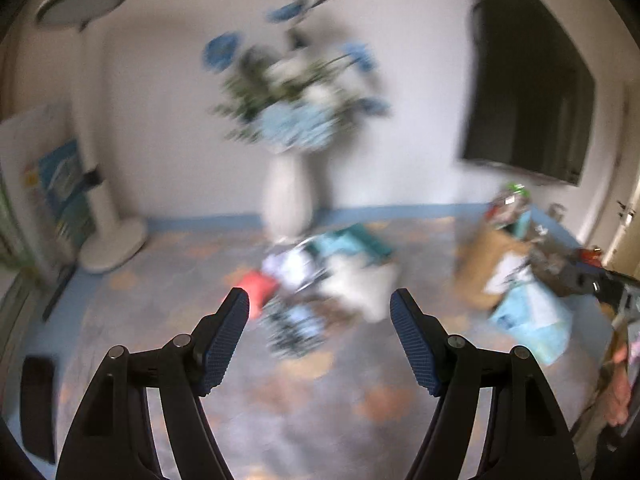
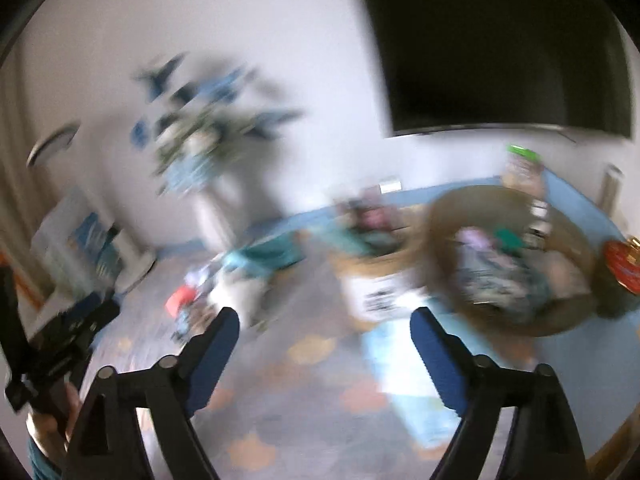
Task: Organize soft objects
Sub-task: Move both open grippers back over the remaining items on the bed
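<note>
You face a loose pile of soft items (image 1: 320,280) on the patterned floor, just in front of a tall white vase: a teal cloth at the back, a white pouch or cushion on the right, a red piece at the left edge, dark patterned fabric nearest you. Motion blur hides the finer detail. To your right, a round woven basket (image 2: 440,216) holds more fabric (image 2: 496,276), grey-patterned with lilac and green showing. Pile and basket lie well apart. From the right wrist view the same pile (image 2: 224,284) sits left of centre.
</note>
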